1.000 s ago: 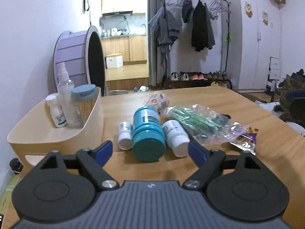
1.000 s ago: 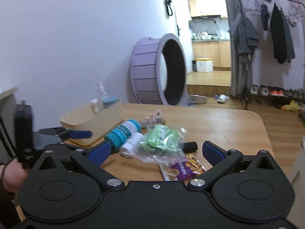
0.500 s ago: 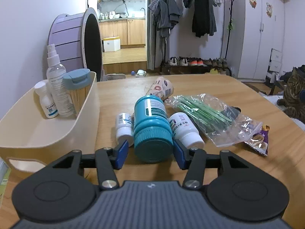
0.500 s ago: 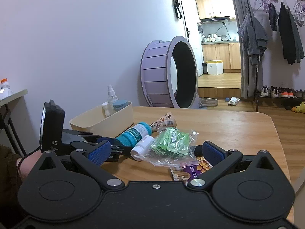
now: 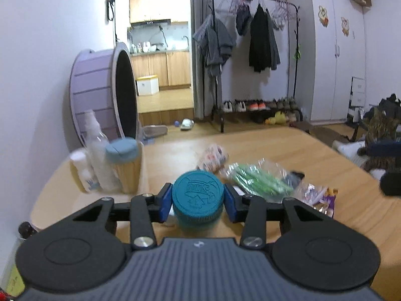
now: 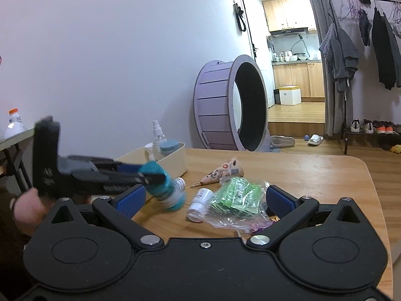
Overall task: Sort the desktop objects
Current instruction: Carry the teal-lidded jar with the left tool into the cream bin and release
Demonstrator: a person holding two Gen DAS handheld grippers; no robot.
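Note:
My left gripper (image 5: 198, 202) is shut on the teal bottle (image 5: 197, 195), its blue pads pressed to both sides of the cap; the bottle hangs off the table. In the right wrist view the left gripper (image 6: 150, 173) holds the teal bottle (image 6: 166, 190) tilted above the wood. My right gripper (image 6: 204, 198) stands open over the table's near side, nothing between its fingers. A cream bin (image 6: 173, 160) holds a spray bottle (image 6: 158, 135), a small white bottle and a blue-lidded jar (image 5: 124, 163). Two white bottles (image 6: 200, 200) lie beside a clear bag of green packets (image 6: 238, 198).
A paper cone snack (image 6: 223, 171) and a purple snack packet (image 5: 323, 200) lie on the wooden table (image 6: 313, 175). A purple wheel (image 6: 225, 105) stands against the wall beyond. A cat (image 5: 381, 130) sits off the table's right edge. A hand (image 6: 25, 205) grips the left tool.
The left gripper closed on the teal bottle's cap and lifted it off the table, tilting it. The right gripper stayed open and nearly still.

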